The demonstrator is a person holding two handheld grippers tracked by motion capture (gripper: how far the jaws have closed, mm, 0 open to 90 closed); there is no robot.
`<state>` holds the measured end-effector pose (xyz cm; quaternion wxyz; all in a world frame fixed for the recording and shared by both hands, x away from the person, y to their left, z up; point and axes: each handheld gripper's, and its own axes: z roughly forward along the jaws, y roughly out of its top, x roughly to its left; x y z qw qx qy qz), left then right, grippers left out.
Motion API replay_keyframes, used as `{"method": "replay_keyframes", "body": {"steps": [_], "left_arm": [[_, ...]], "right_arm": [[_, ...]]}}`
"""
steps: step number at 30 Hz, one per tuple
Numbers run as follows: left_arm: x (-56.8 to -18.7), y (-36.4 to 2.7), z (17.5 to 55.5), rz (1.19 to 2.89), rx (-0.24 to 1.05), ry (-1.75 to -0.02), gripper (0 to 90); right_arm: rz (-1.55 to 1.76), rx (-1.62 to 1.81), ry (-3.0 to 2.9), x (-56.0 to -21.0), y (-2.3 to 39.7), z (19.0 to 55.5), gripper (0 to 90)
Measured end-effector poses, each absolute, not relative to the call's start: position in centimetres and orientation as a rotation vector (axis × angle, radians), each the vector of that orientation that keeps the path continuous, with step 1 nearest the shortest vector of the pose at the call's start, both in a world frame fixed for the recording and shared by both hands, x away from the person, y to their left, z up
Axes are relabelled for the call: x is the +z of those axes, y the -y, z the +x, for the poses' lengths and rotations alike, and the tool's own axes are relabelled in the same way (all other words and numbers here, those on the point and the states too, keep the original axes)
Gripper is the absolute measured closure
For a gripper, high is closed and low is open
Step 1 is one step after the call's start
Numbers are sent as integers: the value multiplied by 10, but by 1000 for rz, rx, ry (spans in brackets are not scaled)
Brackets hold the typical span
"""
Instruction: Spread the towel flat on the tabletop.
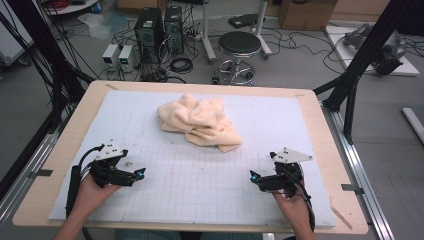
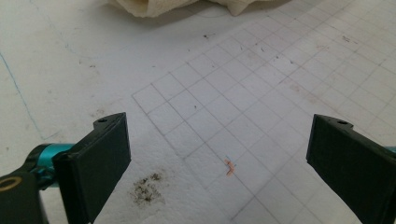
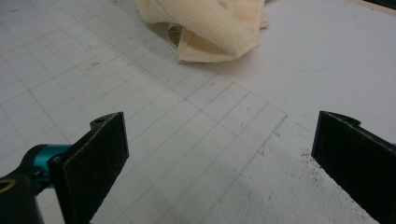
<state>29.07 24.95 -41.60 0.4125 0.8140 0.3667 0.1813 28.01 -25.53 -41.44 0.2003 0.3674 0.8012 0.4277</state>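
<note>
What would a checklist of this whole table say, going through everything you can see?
Surface: white mat with a drawn grid on a wooden table; a dark smudge and a small orange mark on the mat.
Job's things: cream towel, crumpled in a heap at the far middle, apart from both grippers.
Clutter: nothing seen.
Grippers: left gripper and right gripper both open, holding nothing, low over the near mat.
Cables: one trails from each gripper; loose wires on the floor.
Surroundings: stool, computer towers, cardboard boxes.
</note>
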Motion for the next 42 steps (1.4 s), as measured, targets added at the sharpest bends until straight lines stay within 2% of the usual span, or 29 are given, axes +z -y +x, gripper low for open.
{"method": "replay_keyframes", "body": {"steps": [16, 25, 31, 37, 41, 42], "left_arm": [[-415, -244, 291, 2047, 457, -899, 67], [-412, -249, 284, 2027, 459, -893, 67], [-412, -248, 285, 2022, 460, -903, 67], [-412, -249, 283, 2019, 467, -907, 67], [-413, -250, 283, 2013, 468, -913, 67], [-412, -251, 283, 2020, 469, -909, 67]], "right_arm": [[1029, 1199, -2246, -416, 257, 280, 30], [1001, 1249, -2261, -401, 246, 291, 30], [951, 1285, -2248, -379, 232, 309, 30], [840, 1258, -2321, -354, 199, 337, 36], [793, 1268, -2333, -344, 181, 353, 49], [786, 1279, -2352, -342, 173, 362, 83]]}}
